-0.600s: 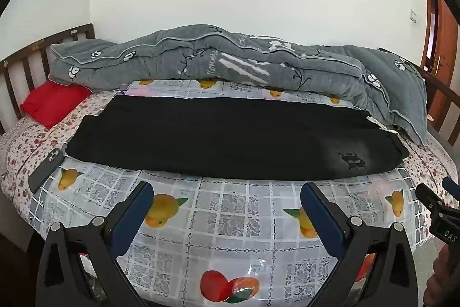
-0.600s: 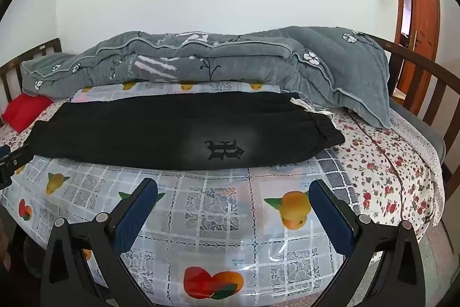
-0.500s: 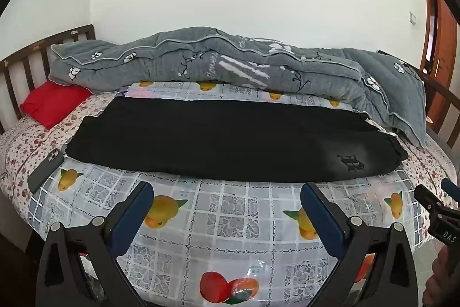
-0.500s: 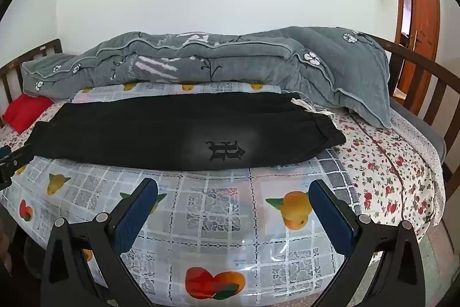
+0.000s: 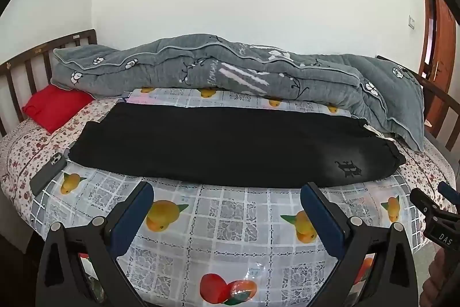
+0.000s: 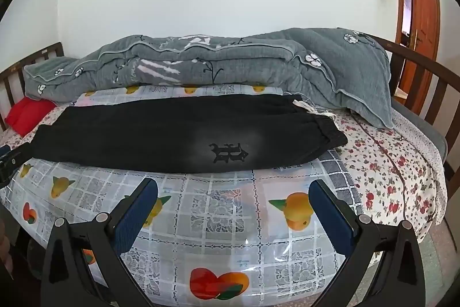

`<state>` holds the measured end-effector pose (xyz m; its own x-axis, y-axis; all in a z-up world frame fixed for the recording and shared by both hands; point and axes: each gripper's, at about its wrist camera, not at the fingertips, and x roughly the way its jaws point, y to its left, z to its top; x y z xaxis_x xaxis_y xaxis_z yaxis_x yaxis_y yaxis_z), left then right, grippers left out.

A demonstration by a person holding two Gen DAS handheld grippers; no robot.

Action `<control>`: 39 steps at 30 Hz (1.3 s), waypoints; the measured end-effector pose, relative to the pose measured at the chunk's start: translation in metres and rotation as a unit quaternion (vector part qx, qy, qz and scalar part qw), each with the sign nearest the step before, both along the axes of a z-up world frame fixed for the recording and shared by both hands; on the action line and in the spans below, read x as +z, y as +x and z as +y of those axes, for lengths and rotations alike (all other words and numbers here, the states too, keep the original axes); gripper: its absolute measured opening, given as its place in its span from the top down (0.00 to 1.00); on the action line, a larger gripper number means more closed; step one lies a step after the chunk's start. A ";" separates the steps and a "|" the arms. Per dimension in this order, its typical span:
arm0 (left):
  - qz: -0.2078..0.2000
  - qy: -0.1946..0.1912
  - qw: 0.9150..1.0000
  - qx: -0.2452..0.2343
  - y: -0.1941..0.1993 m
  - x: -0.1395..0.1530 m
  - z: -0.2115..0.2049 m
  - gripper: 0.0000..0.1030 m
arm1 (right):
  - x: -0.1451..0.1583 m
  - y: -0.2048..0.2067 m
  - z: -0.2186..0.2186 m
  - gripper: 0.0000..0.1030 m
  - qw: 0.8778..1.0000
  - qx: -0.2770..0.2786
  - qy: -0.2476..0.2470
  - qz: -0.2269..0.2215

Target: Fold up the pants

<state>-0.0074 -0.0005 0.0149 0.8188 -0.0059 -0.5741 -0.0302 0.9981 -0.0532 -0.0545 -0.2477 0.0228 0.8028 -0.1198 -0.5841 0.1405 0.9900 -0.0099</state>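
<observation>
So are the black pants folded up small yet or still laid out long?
Laid out long: the black pants stretch across the bed, waistband right.

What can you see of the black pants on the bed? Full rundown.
The black pants lie flat and lengthwise across the fruit-print plastic cover, apparently already folded leg over leg. Soft, matte knit-looking fabric. The elastic waistband is at the right end with a white drawstring trailing out; the cuffs are at the left end. A dark emblem sits on a faded patch near the waist. Nothing grips them; the gray quilt lies behind.
</observation>
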 end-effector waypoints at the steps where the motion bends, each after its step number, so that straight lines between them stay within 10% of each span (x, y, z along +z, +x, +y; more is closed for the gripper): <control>1: -0.002 0.002 1.000 0.002 0.000 0.000 0.000 0.00 | 0.001 0.001 0.000 0.00 1.000 -0.001 0.000 0.001; 39: -0.005 -0.005 1.000 0.001 -0.003 0.000 0.003 0.00 | 0.010 -0.005 0.007 0.00 1.000 0.003 -0.003 -0.010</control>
<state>-0.0105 0.0030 0.0144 0.8243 -0.0103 -0.5660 -0.0317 0.9974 -0.0644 -0.0594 -0.2408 0.0328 0.8148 -0.1185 -0.5676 0.1353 0.9907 -0.0126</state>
